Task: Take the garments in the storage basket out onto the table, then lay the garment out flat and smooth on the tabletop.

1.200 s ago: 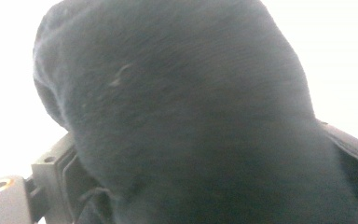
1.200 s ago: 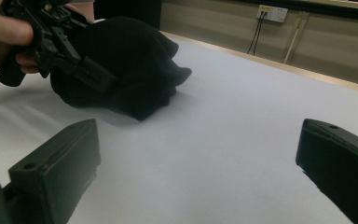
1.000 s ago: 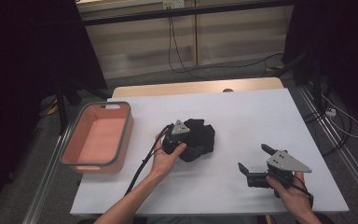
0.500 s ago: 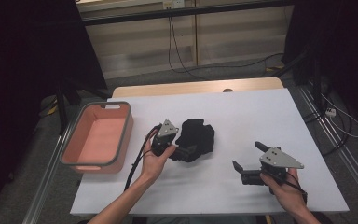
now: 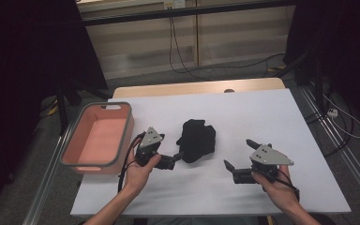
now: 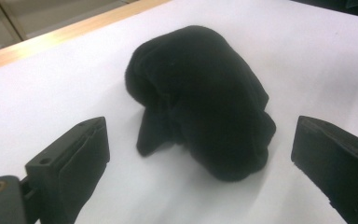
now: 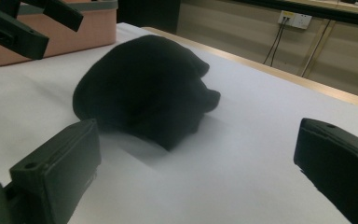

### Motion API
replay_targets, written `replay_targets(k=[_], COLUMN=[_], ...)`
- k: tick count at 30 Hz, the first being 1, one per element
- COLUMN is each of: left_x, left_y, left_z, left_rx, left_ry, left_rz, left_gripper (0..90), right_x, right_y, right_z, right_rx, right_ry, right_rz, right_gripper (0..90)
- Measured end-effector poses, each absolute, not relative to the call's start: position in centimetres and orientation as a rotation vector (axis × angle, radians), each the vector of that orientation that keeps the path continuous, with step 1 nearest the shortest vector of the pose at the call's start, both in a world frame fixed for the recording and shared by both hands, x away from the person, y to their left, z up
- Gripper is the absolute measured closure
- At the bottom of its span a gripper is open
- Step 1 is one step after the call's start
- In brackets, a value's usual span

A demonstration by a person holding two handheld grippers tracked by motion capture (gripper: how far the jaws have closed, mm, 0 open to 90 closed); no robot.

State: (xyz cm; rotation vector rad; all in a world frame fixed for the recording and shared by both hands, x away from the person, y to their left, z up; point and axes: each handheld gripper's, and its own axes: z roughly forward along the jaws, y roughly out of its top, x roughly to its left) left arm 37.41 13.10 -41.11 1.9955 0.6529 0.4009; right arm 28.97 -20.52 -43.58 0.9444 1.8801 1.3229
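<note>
Since the earlier frames, the left gripper (image 5: 175, 158) has withdrawn from the black cloth bundle (image 5: 197, 139) toward the table's left side, and the right gripper (image 5: 237, 159) has shifted slightly leftward near the front edge. The left gripper now sits just beside the bundle's front-left corner; whether a jaw tip touches the fabric cannot be determined from the high view. Its jaws stand apart, with nothing between them, as the left gripper view confirms. The right gripper's jaws are likewise spread wide and empty, aimed at the bundle from well apart. The bundle lies near the middle of the white table (image 5: 262, 117), crumpled into a rounded heap. Its long axis runs roughly from the table's back edge toward the front edge, tilted slightly; a small flap (image 6: 149, 135) projects from its lower left side toward the left gripper. The salmon-coloured bin (image 5: 98, 136) stands at the left edge of the table and holds nothing visible. Judged from this layout, the work is at an early stage: the cloth is neither gripped nor lifted, and a grasp remains to be made, followed probably by transfer to the bin.
</note>
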Motion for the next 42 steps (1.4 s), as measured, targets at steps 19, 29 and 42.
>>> replay_targets(k=[19, 29, 42], left_x=[35.8, 36.3, 36.3], left_y=[14.4, 13.7, 13.4], left_z=[-42.8, -44.1, -44.6], left_rx=[2.009, 2.073, 2.101], left_ry=[0.671, 0.656, 0.663], left_rz=[0.409, 0.409, 0.406], left_gripper=[4.5, 4.5, 4.3], right_x=[32.5, 35.0, 35.7], right_y=[-15.8, -13.5, -11.6], right_z=[-43.7, -45.0, -46.2], right_rx=[0.875, 0.876, 0.777], right_ry=[1.957, 2.080, 2.109], right_rz=[1.341, 1.289, 1.203], right_gripper=[0.7, 4.3, 27.2])
